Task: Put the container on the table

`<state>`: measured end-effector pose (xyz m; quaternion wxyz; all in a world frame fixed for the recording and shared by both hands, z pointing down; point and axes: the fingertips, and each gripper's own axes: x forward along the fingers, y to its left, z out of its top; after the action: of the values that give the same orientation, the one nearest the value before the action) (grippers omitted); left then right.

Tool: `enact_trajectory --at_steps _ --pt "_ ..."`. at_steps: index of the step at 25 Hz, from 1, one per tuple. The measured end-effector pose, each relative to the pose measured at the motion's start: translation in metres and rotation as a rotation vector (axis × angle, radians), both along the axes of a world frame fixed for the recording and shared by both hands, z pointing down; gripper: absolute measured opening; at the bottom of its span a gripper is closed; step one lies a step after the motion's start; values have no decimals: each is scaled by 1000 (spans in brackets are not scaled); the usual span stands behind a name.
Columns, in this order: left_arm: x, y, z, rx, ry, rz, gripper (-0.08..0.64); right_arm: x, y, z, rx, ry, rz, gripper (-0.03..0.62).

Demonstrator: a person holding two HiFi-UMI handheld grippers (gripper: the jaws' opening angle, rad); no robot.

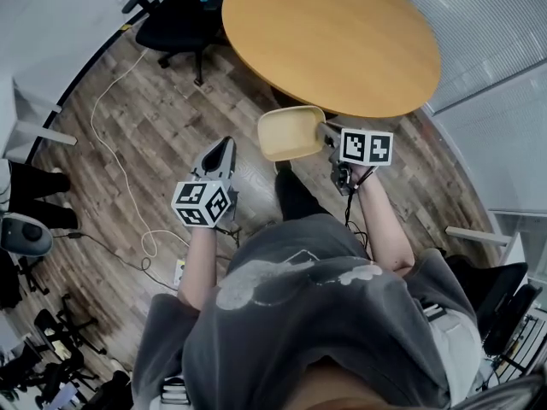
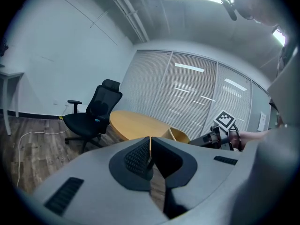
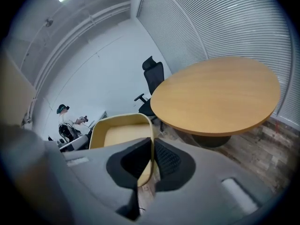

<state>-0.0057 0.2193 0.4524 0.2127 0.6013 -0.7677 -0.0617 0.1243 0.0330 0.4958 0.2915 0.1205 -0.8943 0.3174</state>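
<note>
Pale-yellow shallow plastic container with rounded corners (image 1: 291, 132) is up in the air in front of you, over the wood-plank floor (image 1: 154, 118), just short of the near edge of the round tan wooden table (image 1: 333, 37); it does not rest on the tabletop. Your right gripper (image 1: 329, 137) is clamped on the container's side wall: in the right gripper view the thin wall (image 3: 151, 146) stands edge-on between the two dark ribbed pads, one pad inside the container and one outside. The container's open side faces up, slightly tilted, nothing visible inside. Your left gripper (image 1: 224, 146) hangs beside it, to the left and apart from it, pointing toward the table; in the left gripper view its jaws are pressed together with nothing between them. Black swivel office chair (image 1: 184, 15) sits beyond the table's left side, against the white wall. White cable (image 1: 120, 169) loops across the floor to your left.
</note>
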Motion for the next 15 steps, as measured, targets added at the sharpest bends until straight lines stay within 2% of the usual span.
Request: enact_trajectory --at_steps 6,11,15 --pt "-43 -61 11 -28 11 -1 9 -40 -78 11 -21 5 36 18" --pt "-94 -105 6 -49 23 -13 9 -98 -128 7 -36 8 21 18" --pt "-118 -144 6 -62 26 -16 9 -129 -163 11 -52 13 2 18"
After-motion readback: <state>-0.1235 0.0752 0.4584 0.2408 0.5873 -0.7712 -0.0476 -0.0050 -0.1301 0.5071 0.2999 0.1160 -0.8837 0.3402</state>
